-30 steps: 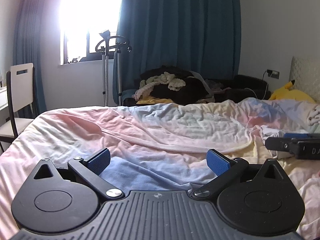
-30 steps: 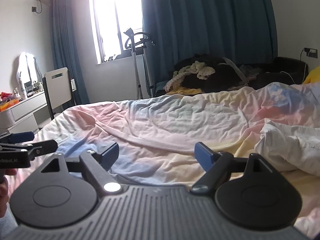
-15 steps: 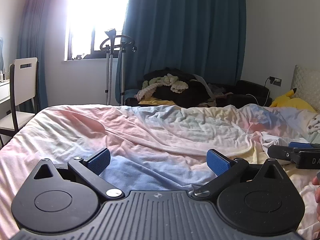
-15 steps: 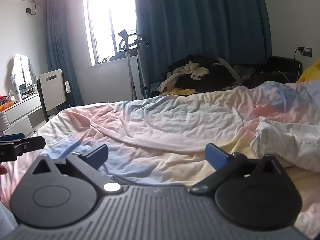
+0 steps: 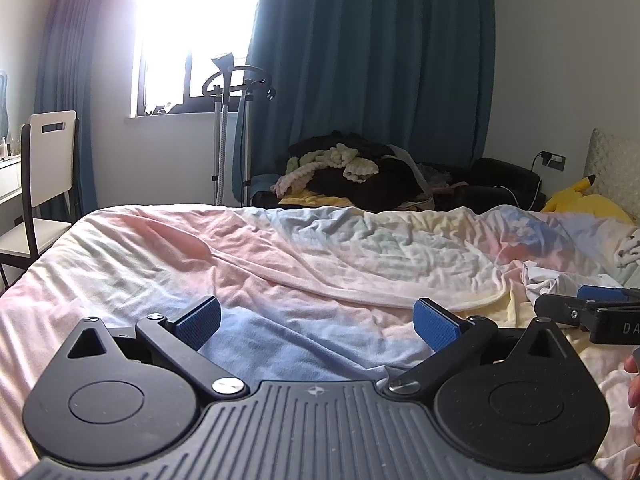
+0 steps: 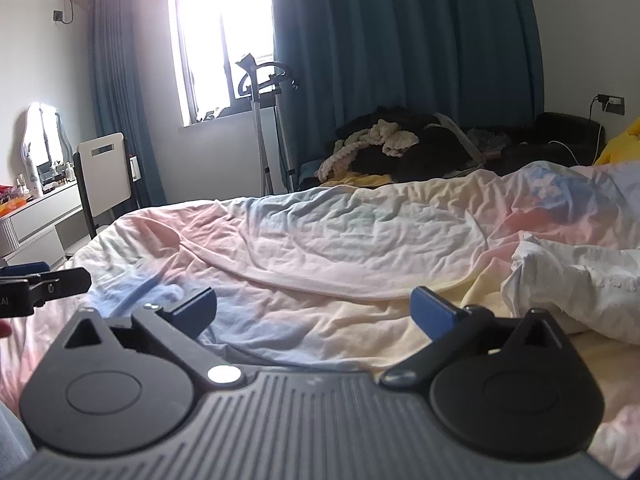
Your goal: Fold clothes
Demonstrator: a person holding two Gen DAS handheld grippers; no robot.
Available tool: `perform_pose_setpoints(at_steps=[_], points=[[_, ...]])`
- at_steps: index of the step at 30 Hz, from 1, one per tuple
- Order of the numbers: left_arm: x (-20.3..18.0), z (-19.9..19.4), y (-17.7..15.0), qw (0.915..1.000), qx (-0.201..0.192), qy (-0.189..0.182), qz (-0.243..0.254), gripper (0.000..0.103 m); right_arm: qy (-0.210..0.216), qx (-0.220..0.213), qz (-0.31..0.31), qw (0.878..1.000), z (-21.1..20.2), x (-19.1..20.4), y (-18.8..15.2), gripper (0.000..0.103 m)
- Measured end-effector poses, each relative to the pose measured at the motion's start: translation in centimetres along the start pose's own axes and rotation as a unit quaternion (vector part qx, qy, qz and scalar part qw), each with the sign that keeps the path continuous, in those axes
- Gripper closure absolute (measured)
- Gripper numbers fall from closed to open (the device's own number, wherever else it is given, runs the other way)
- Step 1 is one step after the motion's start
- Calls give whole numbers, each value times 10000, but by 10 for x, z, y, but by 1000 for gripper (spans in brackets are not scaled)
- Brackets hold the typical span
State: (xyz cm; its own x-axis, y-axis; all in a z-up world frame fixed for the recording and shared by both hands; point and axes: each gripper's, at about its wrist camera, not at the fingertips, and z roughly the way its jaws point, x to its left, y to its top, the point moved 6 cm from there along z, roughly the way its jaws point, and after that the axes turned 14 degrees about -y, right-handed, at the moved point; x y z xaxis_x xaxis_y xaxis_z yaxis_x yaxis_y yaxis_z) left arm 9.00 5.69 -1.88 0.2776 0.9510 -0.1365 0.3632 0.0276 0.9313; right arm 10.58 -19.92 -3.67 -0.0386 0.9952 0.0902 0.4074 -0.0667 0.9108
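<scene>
Both tools hover low over the bed (image 5: 120, 248) with nothing between their pads: the left tool (image 5: 316, 320) stands wide, and the right tool (image 6: 314, 312) has just been opening and now stands wide too, with only the bedcover beneath it. The likely garment to fold, a crumpled white piece of clothing (image 6: 580, 276), lies on the bed to the right, just beyond the right tool and well apart from the left one. To start well, the right tool should reach for a clear edge or corner of that cloth rather than the bunched middle, and pinch one layer only. The left tool should then take a matching corner so the cloth can be spread flat. The pastel bedcover (image 5: 360, 248) is wrinkled and could easily be caught along with it.
</scene>
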Motion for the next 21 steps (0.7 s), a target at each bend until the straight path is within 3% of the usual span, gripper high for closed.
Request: perform_pose_setpoints(at_steps=[21], points=[[2, 5, -3, 9999, 61, 111, 0, 0, -183, 7, -139, 9997, 0, -2, -2, 0]])
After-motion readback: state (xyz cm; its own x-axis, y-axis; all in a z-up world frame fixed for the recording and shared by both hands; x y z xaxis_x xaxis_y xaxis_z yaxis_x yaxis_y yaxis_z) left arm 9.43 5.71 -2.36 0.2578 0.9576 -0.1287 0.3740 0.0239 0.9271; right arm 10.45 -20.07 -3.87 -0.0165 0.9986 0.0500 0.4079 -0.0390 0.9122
